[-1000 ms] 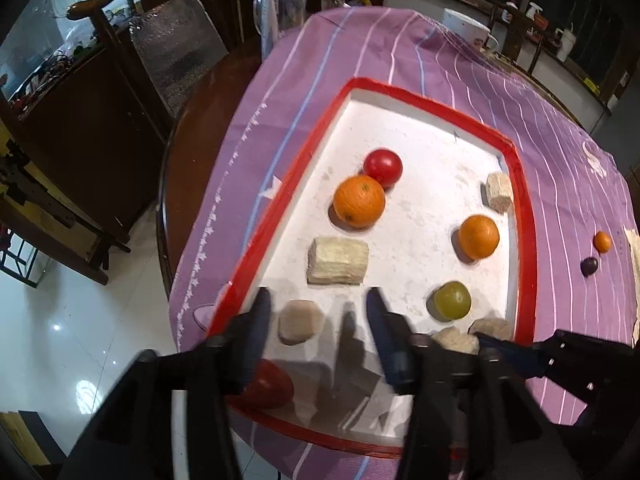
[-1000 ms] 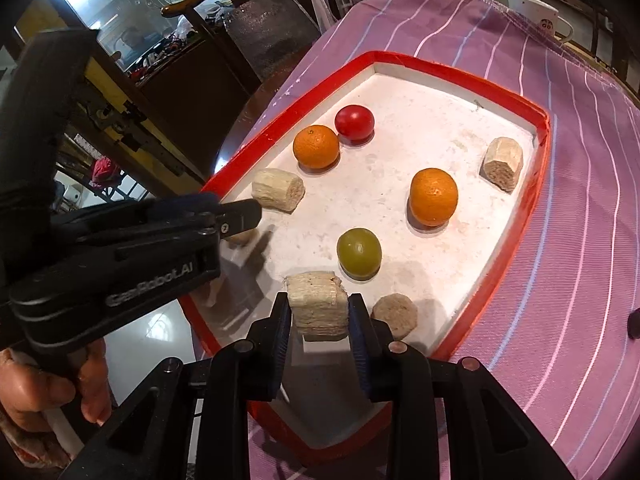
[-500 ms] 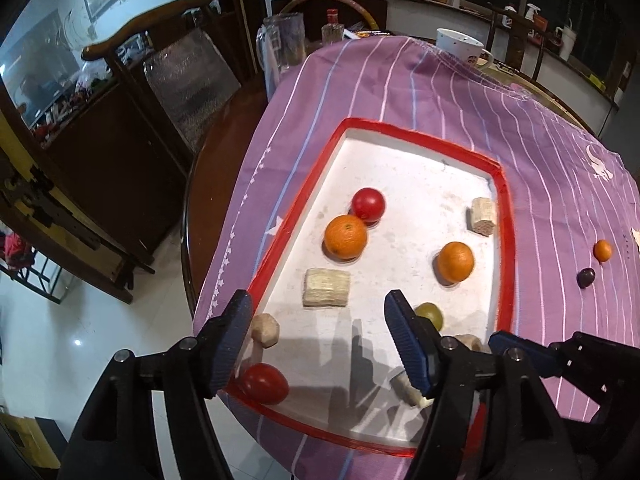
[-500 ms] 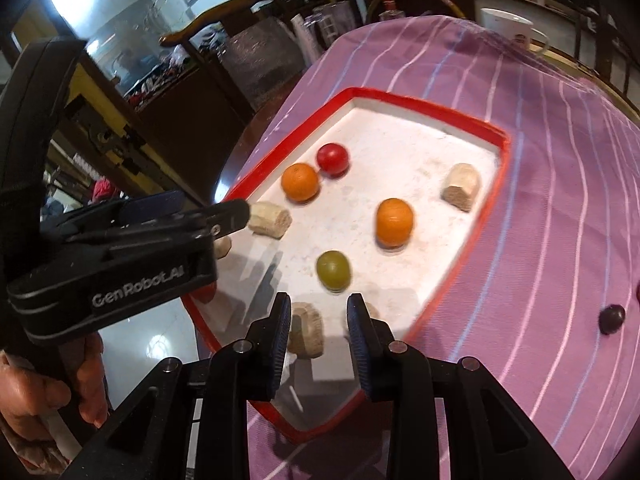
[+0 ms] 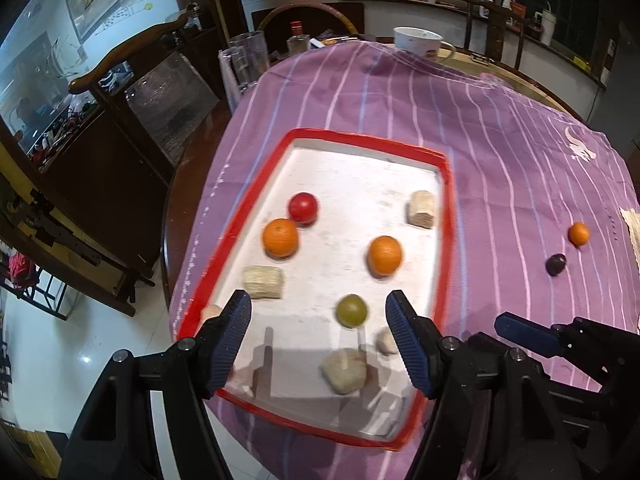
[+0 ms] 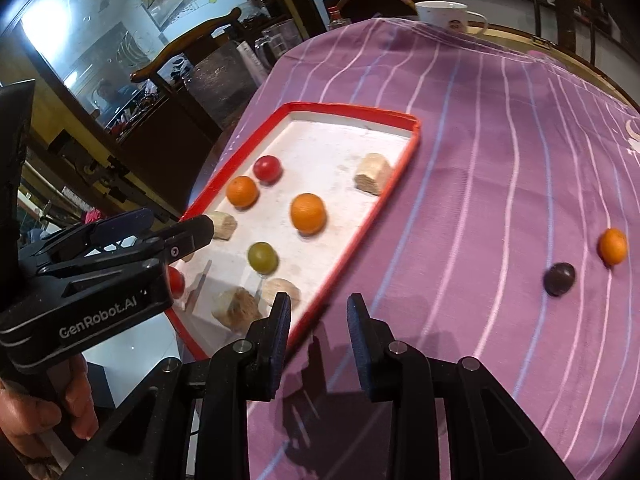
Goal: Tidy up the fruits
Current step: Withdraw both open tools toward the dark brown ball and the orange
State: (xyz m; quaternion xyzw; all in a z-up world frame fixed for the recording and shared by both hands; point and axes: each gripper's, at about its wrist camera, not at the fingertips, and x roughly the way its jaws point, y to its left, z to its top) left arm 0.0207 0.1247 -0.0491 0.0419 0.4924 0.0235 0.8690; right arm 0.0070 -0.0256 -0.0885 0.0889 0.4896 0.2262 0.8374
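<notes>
The counter is round and dark, draped in a purple striped cloth that serves as the landmark's bed: on it lies the red-rimmed white tray, and everything else is placed from that tray.

Inside the tray, toward its far-left part, a red tomato-like fruit sits just beside an orange. A second orange lies near the tray's middle-right, and a green round fruit lies nearer the tray's near end. Pale beige chunks are scattered among them: one against the tray's right rim, one by its left rim, and a bigger one with a smaller one at the near end. In the right wrist view another red fruit shows at the tray's near-left corner, partly hidden behind the left tool.

Outside the tray, well to its right on the cloth, a small orange fruit and a dark purple fruit lie near each other.

The left gripper hangs above the tray's near end; its fingers have just been opening and stand spread with nothing between them. The right gripper is over the cloth just outside the tray's right rim; its fingers are set narrowly apart and pinch nothing.

A white cup stands beyond the tray's far end.
</notes>
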